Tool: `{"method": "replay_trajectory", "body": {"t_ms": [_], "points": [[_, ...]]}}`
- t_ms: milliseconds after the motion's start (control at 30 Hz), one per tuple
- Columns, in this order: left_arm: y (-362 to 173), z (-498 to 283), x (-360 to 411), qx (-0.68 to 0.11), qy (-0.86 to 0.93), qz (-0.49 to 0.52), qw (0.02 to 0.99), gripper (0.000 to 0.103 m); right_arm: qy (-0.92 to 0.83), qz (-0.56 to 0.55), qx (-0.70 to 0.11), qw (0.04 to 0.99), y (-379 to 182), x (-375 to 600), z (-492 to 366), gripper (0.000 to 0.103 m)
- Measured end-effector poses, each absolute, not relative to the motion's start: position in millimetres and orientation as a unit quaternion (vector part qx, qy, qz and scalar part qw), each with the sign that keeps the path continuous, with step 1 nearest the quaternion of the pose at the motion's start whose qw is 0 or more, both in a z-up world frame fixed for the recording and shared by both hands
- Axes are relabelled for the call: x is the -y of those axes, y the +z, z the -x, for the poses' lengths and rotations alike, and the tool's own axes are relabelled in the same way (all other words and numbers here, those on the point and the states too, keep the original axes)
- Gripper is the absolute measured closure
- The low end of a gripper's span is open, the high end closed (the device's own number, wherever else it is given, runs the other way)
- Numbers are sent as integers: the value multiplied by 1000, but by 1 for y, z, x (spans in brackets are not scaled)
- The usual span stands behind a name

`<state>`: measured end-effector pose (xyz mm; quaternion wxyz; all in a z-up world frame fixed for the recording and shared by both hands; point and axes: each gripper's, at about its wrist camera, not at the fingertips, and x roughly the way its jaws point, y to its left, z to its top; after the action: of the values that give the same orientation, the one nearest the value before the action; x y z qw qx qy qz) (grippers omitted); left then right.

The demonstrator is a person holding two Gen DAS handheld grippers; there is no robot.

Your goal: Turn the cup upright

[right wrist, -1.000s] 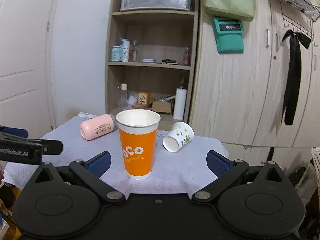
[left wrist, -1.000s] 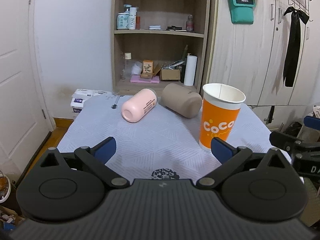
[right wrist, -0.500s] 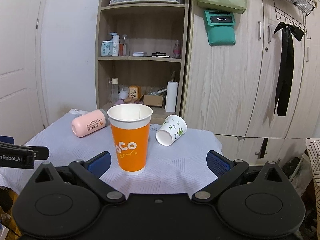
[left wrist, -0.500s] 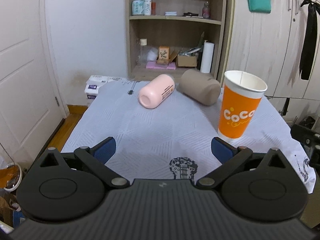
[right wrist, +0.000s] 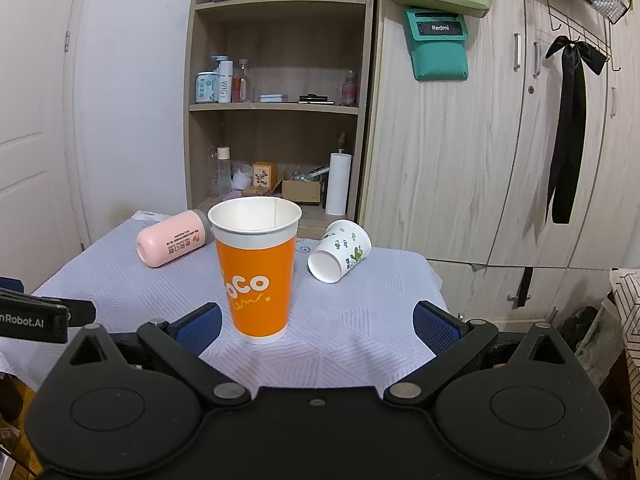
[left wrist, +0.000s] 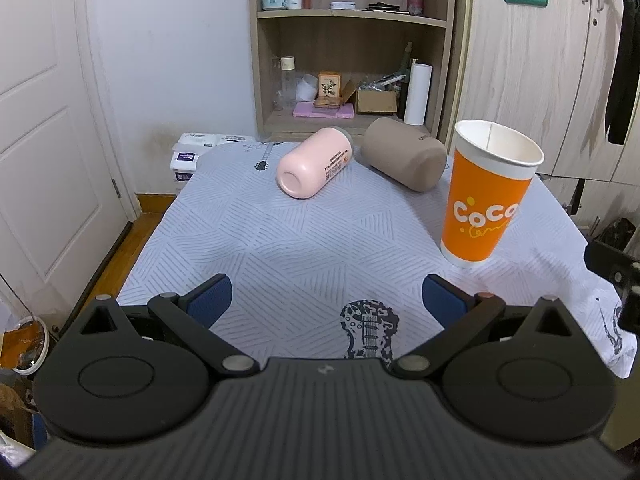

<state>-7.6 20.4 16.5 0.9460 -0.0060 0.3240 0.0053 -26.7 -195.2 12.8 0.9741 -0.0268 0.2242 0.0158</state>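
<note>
Both grippers — left gripper, right gripper — hold fingers apart; orange cup stands upright.

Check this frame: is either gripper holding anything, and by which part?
Nothing is held. The left gripper and right gripper are both open with nothing between their fingers; the orange cup stands upright on the table, untouched.

On the table: 1 orange paper cup, upright; 1 white leaf-print paper cup, on its side; 1 pink tumbler, on its side; 1 tan tumbler, on its side. 4 cups total, 3 lying down.
</note>
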Motion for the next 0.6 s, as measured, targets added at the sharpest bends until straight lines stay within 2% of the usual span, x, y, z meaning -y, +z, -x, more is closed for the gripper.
{"method": "replay_trajectory", "body": {"t_ms": [600], "points": [[19,11,-17,-324,27,2,946,0,10,24,-226,974,14,196,25,0]]}}
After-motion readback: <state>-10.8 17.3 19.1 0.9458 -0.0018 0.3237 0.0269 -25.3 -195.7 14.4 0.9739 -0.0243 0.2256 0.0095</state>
